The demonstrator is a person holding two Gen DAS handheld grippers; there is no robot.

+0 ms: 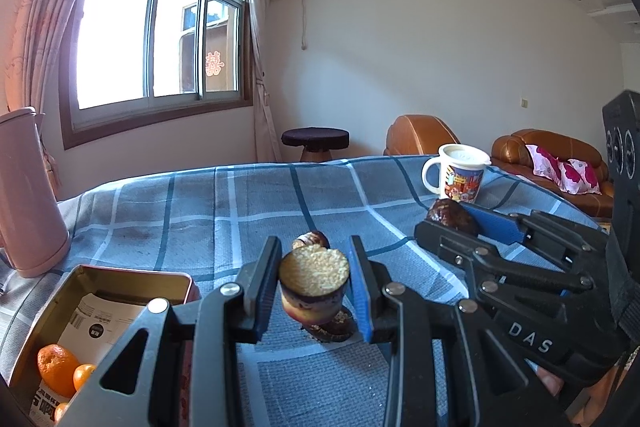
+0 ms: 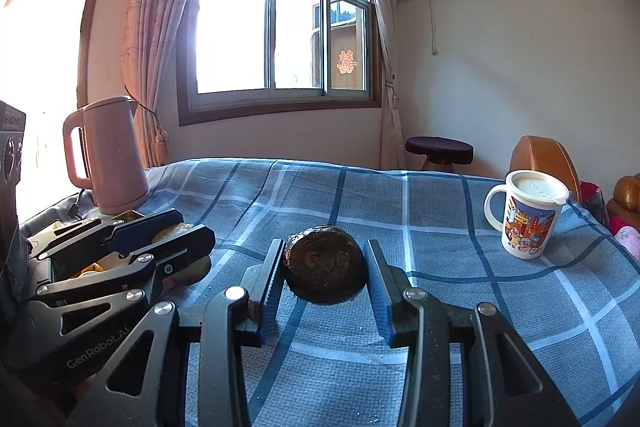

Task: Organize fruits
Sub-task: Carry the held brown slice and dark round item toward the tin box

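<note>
My left gripper (image 1: pixel 314 267) is shut on a cut fruit piece (image 1: pixel 314 279) with a purple rind and a pale yellow cut face, held above the cloth. Another dark fruit piece (image 1: pixel 334 327) lies under it, and a brown one (image 1: pixel 314 239) lies just behind. To the right, my right gripper (image 1: pixel 444 217) is shut on a dark wrinkled round fruit (image 1: pixel 454 217). The right wrist view shows that fruit (image 2: pixel 325 269) between the blue pads of the right gripper (image 2: pixel 325 251). At its left, the left gripper (image 2: pixel 194 227) pinches the yellowish piece (image 2: pixel 176 228).
An open tin box (image 1: pixel 132 273) at the lower left holds a printed paper and tangerines (image 1: pixel 56 363). A pink kettle (image 1: pixel 28 195) stands at the far left and a lidded cartoon mug (image 1: pixel 456 175) at the far right. A blue checked cloth (image 1: pixel 240 211) covers the table.
</note>
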